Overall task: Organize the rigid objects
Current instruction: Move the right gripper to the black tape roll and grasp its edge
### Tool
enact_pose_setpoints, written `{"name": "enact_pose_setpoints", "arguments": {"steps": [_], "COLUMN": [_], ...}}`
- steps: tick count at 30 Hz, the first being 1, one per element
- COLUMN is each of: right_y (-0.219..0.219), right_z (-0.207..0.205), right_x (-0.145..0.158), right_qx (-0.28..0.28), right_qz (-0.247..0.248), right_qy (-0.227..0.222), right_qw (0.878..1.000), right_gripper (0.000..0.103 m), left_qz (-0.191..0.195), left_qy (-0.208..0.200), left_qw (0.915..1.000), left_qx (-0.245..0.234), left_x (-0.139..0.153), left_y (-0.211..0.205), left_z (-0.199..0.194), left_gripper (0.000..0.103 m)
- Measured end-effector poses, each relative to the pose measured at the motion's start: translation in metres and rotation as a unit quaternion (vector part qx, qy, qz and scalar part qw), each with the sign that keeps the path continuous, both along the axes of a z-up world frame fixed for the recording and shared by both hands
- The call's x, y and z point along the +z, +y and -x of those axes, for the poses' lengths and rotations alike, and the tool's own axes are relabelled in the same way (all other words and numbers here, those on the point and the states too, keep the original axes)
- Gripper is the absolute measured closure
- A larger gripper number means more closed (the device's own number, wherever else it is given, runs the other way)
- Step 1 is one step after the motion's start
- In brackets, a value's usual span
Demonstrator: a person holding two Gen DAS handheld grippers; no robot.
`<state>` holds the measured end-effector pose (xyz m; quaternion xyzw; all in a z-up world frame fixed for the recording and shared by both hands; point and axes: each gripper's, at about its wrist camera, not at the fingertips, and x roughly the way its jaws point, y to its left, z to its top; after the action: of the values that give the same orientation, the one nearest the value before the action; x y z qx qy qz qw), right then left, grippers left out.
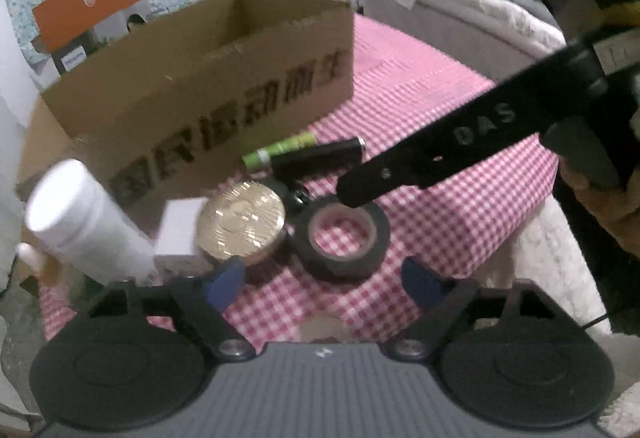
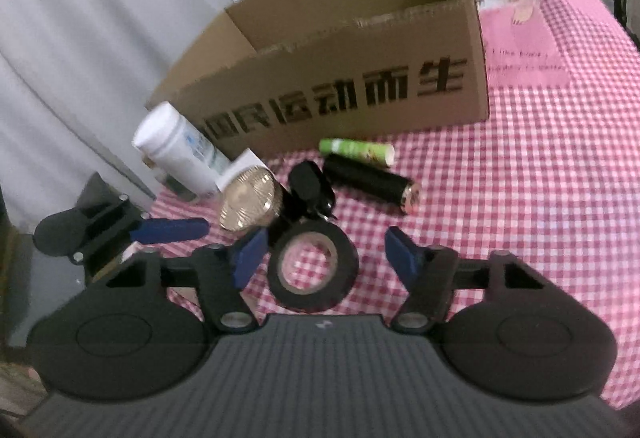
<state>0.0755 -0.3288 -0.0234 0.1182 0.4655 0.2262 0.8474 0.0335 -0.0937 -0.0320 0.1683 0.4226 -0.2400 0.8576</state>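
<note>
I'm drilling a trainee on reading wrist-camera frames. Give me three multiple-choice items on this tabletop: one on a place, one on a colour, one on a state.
1. Where does the black tape roll lie?
A. inside the cardboard box
B. flat on the checked cloth
C. on top of the white bottle

2. What colour is the checked cloth?
A. pink and white
B. blue and white
C. green and yellow

3. How do the jaws of the right gripper stand?
A. shut on the tape roll
B. shut on nothing
C. open, holding nothing

Answers:
1 B: cloth shows through its centre hole, in front of the cardboard box.
2 A: pink squares on white.
3 C: both blue fingers stand apart, with gaps beside the roll.
</note>
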Motion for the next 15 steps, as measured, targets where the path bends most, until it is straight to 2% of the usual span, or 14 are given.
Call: {"name": "enact_pose_setpoints", "arguments": {"steps": [2, 6, 9, 15], "right_y": [0.005, 0.010, 0.013, 0.008], "right_z": [-0.006, -0.014, -0.016, -0.013], "right_x": [-0.006, -0.013, -0.018, -0.020], "right_qx": [0.006, 0.021, 0.032, 0.033], "right_qz": [0.007, 0.025, 0.032, 0.031], "right_qy": [0.007, 0.014, 0.021, 0.033], "right_qw": [1.000, 0.999, 0.999, 0.998], "right_gripper": [0.054, 0.067, 0.074, 0.077], "left_qz": [-0.001, -0.003, 0.003, 0.016], "left_qy": [0.005, 0.017, 0.025, 0.027], "left_qw": [1.0000, 0.9998, 0.9996, 0.9993], "left_qx": [-0.008, -0.011, -0.008, -0.021], "left_x": [-0.009, -0.021, -0.028, -0.031], "left_y": [-0.004, -0.011, -0.014, -0.025], "left_z": [-0.002, -0.012, -0.019, -0.018], "left_gripper": [0.027, 0.033, 0.033, 0.034]}}
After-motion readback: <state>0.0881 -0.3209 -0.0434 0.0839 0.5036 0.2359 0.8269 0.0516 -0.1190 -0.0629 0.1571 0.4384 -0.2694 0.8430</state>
